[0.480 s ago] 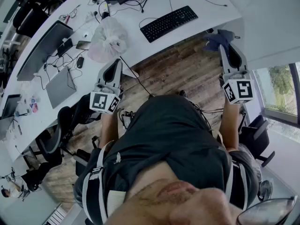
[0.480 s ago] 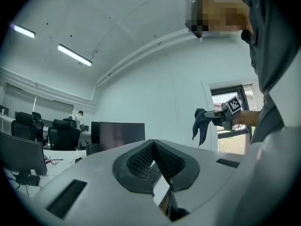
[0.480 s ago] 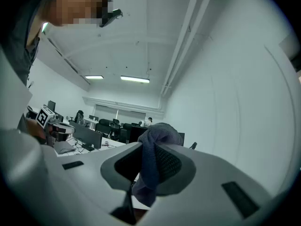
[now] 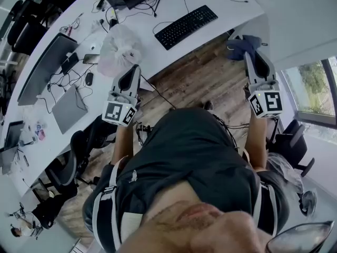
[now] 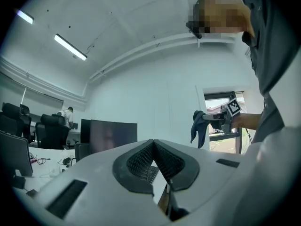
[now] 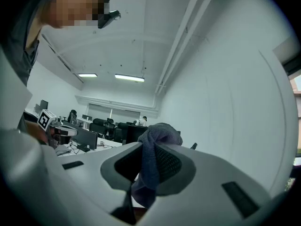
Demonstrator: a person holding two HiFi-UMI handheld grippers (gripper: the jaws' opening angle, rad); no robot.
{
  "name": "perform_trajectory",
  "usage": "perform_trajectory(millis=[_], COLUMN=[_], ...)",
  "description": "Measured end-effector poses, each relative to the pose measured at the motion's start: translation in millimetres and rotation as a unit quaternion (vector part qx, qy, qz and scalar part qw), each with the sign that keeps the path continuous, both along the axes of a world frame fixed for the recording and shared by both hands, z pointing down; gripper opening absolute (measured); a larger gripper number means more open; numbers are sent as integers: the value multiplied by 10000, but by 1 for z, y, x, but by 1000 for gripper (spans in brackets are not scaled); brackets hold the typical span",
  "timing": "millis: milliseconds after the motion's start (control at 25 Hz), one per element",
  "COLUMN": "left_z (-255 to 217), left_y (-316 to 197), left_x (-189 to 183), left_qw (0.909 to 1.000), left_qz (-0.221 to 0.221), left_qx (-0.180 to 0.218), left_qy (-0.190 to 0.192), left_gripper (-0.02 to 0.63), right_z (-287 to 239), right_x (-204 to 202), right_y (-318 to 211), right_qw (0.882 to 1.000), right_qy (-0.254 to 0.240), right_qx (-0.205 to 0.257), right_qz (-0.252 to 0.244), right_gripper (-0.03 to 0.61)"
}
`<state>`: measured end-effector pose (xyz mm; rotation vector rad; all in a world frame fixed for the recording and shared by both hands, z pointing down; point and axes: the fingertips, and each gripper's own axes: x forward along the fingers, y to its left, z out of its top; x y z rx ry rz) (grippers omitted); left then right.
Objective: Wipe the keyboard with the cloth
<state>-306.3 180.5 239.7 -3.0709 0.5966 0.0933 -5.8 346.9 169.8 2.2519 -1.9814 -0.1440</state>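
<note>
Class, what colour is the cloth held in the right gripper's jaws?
Dark blue-grey. The crumpled fabric cloth shows best in the right gripper view.

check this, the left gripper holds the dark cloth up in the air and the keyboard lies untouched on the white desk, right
No: the right gripper holds the cloth, as the right gripper view shows; the left gripper is shut on nothing. The rest stands: the cloth is up in the air, the keyboard untouched on the white desk.
</note>
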Motion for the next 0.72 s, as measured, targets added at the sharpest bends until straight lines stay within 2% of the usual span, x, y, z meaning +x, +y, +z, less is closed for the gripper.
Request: perform_trajectory(millis=[320, 600, 720], left_z=[0, -1, -9], left_y=[3, 3, 9], left_x=[39, 106, 145], left_qw=[9999, 9982, 9979], left_qz=[-7, -416, -492], left_qx=[-34, 73, 96], left_qy=[-165, -436, -410], left_gripper=[5, 5, 5], right_z=[7, 17, 26], right_x=[29, 97, 130], right_y=[-4, -13, -17], right_qw=[9995, 9985, 9973], right_qy=[-95, -149, -241], right_qx=[49, 12, -39], right_qz=[-295, -531, -692], right_gripper=[64, 64, 64])
